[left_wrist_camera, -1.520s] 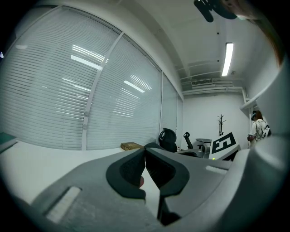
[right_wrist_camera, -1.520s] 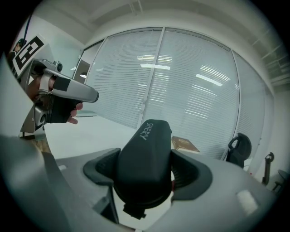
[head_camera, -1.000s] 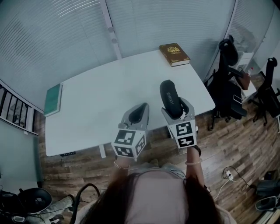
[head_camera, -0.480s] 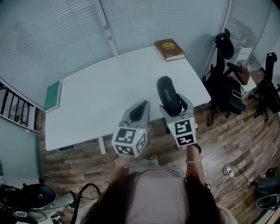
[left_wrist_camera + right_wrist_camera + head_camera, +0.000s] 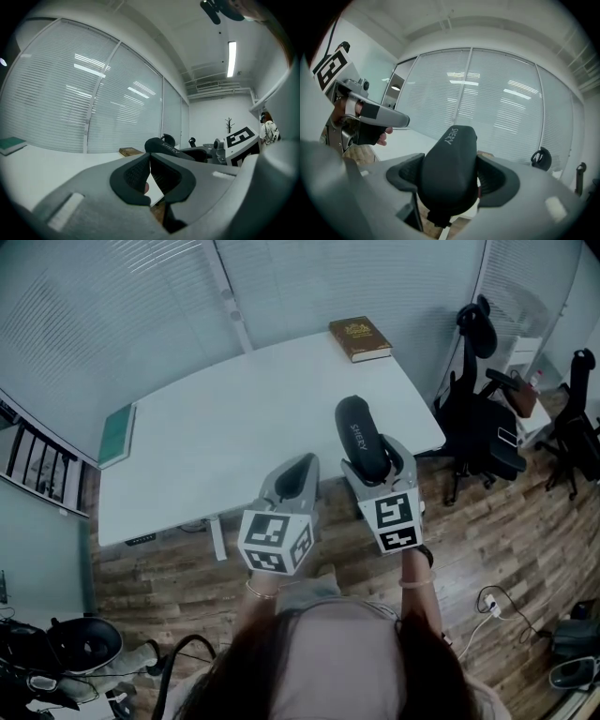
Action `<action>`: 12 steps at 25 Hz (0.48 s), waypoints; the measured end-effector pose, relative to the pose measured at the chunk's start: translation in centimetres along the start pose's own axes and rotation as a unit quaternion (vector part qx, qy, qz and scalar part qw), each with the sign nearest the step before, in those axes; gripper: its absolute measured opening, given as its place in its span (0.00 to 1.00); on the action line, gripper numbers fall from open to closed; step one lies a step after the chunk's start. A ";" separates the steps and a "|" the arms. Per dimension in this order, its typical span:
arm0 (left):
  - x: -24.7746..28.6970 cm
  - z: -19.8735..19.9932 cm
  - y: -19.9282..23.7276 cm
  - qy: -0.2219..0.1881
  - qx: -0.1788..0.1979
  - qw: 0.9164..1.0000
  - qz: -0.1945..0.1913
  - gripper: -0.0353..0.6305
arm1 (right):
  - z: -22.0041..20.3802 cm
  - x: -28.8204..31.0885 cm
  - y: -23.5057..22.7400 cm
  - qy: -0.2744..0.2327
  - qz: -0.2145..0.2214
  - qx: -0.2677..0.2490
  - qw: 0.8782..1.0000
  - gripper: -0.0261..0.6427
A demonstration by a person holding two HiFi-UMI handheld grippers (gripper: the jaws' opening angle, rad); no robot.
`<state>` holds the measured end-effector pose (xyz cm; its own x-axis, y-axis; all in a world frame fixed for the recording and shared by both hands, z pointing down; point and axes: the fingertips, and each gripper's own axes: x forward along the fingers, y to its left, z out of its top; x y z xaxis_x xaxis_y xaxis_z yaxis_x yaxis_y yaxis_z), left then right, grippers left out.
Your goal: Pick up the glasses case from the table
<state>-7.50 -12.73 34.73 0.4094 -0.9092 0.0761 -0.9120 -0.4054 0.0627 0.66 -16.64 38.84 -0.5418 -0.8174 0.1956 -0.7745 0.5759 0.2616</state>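
Jaws of the right gripper point(image 5: 450, 180) are clenched on the black, oval, hard-shell glasses case point(image 5: 449, 159). One ribbed dark pad point(image 5: 405, 176) presses each long side near the case's lower end, so most of its length stands out beyond them, with pale lettering on top. The case is in the air over the near right part of the white, rounded-corner worktop point(image 5: 234, 427) and appears clear of it, so the pick-up looks done.

The case is probably light and stiff. Its shell should take a firm squeeze without denting, but the smooth matte curve looks slippery. Held this close to one end it could pivot, and a hold across the middle of the long sides would be steadier.

Just left of it, the left gripper point(image 5: 298, 467) has its jaws pressed together at the tips, with nothing between them.

Further out, a brown hardback book with gold ornament point(image 5: 360, 338) lies at the far right corner of the worktop. A thin green book point(image 5: 116, 434) lies at its left edge. Black office chairs point(image 5: 478, 427) stand to the right on a wood-plank floor point(image 5: 506, 549), and pale slatted blinds point(image 5: 112, 324) run behind the far side.
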 end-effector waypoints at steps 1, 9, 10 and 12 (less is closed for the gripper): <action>-0.6 -0.1 -0.4 0.000 0.001 1.000 0.002 0.07 | 0.1 -0.6 0.3 -0.003 0.001 0.000 1.000 0.56; -3.0 -0.6 -2.6 0.004 0.002 1.000 0.015 0.07 | 0.2 -4.0 1.3 -0.017 0.014 0.001 1.000 0.56; -3.4 -0.6 -2.9 0.004 0.002 1.000 0.017 0.07 | 0.2 -4.4 1.5 -0.018 0.015 0.000 1.000 0.56; -4.1 -0.7 -3.3 0.004 0.002 1.000 0.020 0.07 | 0.2 -5.1 1.8 -0.021 0.017 0.000 1.000 0.56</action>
<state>-6.19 -7.62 34.94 0.3736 -0.9235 0.0869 -0.9274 -0.3701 0.0548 1.93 -11.44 38.12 -0.5810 -0.7970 0.1650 -0.7555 0.6035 0.2551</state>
